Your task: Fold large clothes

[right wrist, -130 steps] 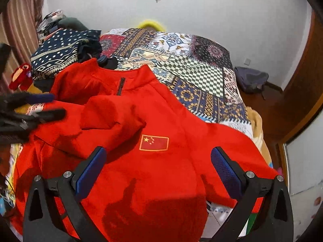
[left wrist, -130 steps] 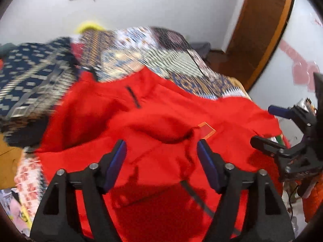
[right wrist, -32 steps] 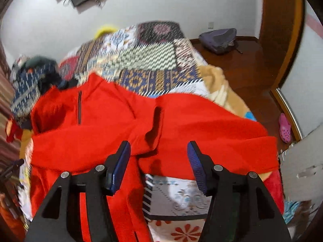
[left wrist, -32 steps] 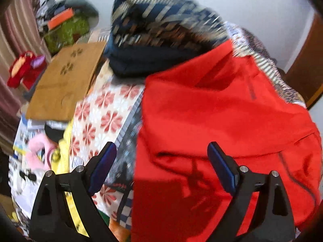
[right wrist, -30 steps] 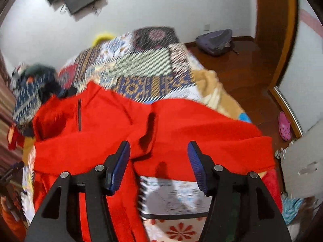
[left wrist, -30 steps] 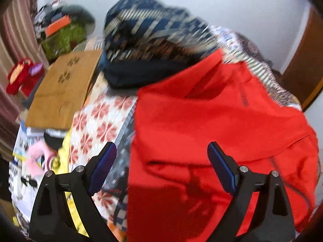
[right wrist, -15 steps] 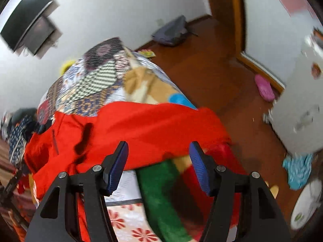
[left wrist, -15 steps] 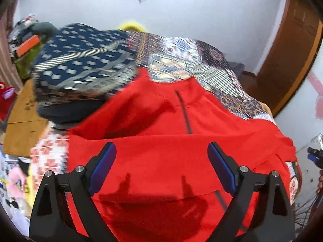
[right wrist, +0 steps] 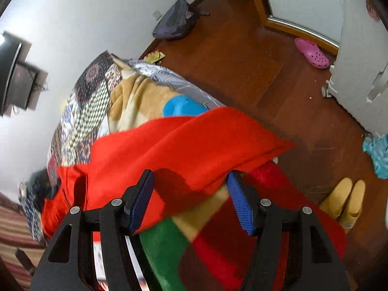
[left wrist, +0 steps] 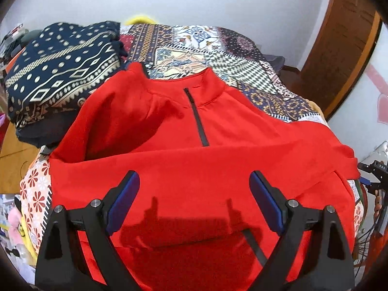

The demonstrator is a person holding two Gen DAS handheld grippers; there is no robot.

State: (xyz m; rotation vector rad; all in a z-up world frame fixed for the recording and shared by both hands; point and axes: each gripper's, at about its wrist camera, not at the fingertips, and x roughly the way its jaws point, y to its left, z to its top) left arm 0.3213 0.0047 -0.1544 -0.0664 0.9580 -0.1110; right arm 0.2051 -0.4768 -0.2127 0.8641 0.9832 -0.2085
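A large red zip-neck top [left wrist: 194,150] lies on the patterned bed, collar at the far side, with one sleeve folded across its chest. My left gripper [left wrist: 194,198] is open and empty, hovering over the top's lower half. My right gripper [right wrist: 191,194] is open over the bed's right edge, its jaws on either side of the red sleeve end [right wrist: 194,143] that hangs over the edge, not closed on it. The right gripper also shows at the far right of the left wrist view [left wrist: 373,177].
A folded navy patterned garment [left wrist: 60,68] sits at the bed's back left. A patchwork bedspread [left wrist: 218,51] covers the bed. Below the right edge lie a wooden floor [right wrist: 266,72], a pink clog [right wrist: 312,53], yellow slippers [right wrist: 344,201] and a grey bag [right wrist: 174,21].
My left gripper swung from the bed's left side back over the top's middle. My right gripper moved to the bed's right edge and tilted down toward the floor, over the sleeve end.
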